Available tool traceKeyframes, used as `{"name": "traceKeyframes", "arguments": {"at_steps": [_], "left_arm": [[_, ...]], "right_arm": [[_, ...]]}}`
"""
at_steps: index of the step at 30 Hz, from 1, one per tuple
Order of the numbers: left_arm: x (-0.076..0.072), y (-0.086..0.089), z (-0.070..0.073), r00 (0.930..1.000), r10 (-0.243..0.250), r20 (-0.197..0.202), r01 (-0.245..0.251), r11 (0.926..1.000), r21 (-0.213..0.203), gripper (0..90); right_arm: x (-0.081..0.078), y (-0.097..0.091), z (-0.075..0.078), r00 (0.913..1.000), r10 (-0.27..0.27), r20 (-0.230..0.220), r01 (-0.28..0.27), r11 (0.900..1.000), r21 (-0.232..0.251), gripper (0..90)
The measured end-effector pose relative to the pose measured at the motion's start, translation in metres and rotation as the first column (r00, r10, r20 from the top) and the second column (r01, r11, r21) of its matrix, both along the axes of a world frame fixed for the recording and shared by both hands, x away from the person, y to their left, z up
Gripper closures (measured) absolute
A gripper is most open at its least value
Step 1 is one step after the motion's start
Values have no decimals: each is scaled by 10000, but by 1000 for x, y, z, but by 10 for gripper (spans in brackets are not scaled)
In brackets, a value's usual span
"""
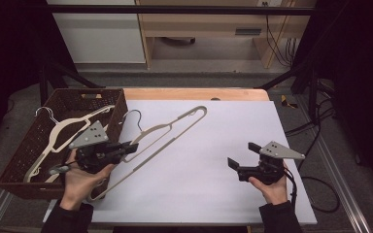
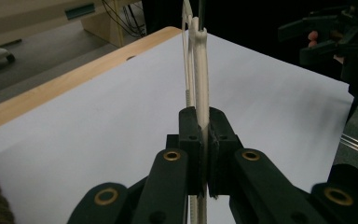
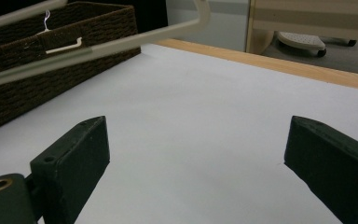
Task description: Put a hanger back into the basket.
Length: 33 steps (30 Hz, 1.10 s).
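Note:
A cream plastic hanger [image 1: 167, 130] with a wire hook slants across the left part of the white sheet [image 1: 209, 160]. My left gripper [image 1: 133, 147] is shut on its lower bar, and in the left gripper view the hanger [image 2: 200, 70] runs straight up from between the pressed pads. A second cream hanger [image 1: 60, 133] lies in the brown woven basket [image 1: 14, 165] at the left. My right gripper [image 1: 243, 154] is at the right of the sheet, open, with nothing between its jaws. In the right gripper view its gripper [image 3: 193, 149] looks over bare sheet, the hanger [image 3: 98, 44] passing well above.
The table's wooden far edge [image 1: 194, 93] runs behind the sheet. Beyond it stand a white cabinet [image 1: 99, 34] and a wooden desk frame [image 1: 209, 24]. Cables [image 1: 320, 121] lie on the floor at the right.

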<state>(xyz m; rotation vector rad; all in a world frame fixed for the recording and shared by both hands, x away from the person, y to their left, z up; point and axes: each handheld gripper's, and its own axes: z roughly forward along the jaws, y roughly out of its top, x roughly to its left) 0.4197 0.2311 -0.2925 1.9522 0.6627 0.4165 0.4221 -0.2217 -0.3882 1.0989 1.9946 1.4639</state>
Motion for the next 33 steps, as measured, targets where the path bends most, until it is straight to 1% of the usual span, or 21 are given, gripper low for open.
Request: {"name": "traceKeyframes", "arguments": {"at_steps": [3, 5, 7, 11, 12, 15, 17, 19, 25, 28, 33], "left_arm": [[-1, 11, 18, 9995, 24, 301, -25, 10000, 46, 863], [1, 21, 29, 9991, 25, 428, -26, 10000, 12, 863], [3, 31, 38, 9985, 142, 533, -140, 9999, -26, 863], [10, 51, 48, 9972, 458, 593, -454, 9989, -77, 863], [12, 56, 49, 9965, 562, 618, -562, 9984, -13, 863], [20, 71, 50, 9949, 813, 593, -813, 9967, -23, 863], [27, 82, 49, 9954, 798, 522, -794, 9968, -97, 863], [34, 92, 47, 9956, 836, 426, -834, 9965, -76, 863], [51, 116, 40, 9916, 1248, 349, -1265, 9907, 495, 863], [56, 126, 36, 9889, 1451, 333, -1466, 9880, 488, 863], [64, 146, 30, 9860, 1655, 178, -1660, 9856, 321, 863]], "right_arm": [[0, -2, -1, 10000, 45, 40, -44, 9999, -115, 66], [0, -2, 0, 10000, 46, 3, -46, 9999, -108, 65], [-1, -2, 0, 10000, 32, 33, -32, 9999, -112, 64], [0, -2, -1, 10000, -15, 10, 15, 9999, -135, 62], [0, -1, -1, 10000, -33, 17, 33, 9999, -143, 62], [0, -1, 0, 10000, 12, 43, -12, 9999, -127, 61], [0, -1, -1, 10000, -43, 34, 43, 9999, -129, 59], [0, -1, -1, 10000, -16, 10, 17, 9999, -169, 59], [1, 1, -2, 10000, -19, -33, 18, 9998, -215, 56], [2, 1, -2, 10000, -59, -66, 57, 9998, -207, 55], [2, 1, -3, 10000, 17, -56, -18, 9997, -232, 55]]}}
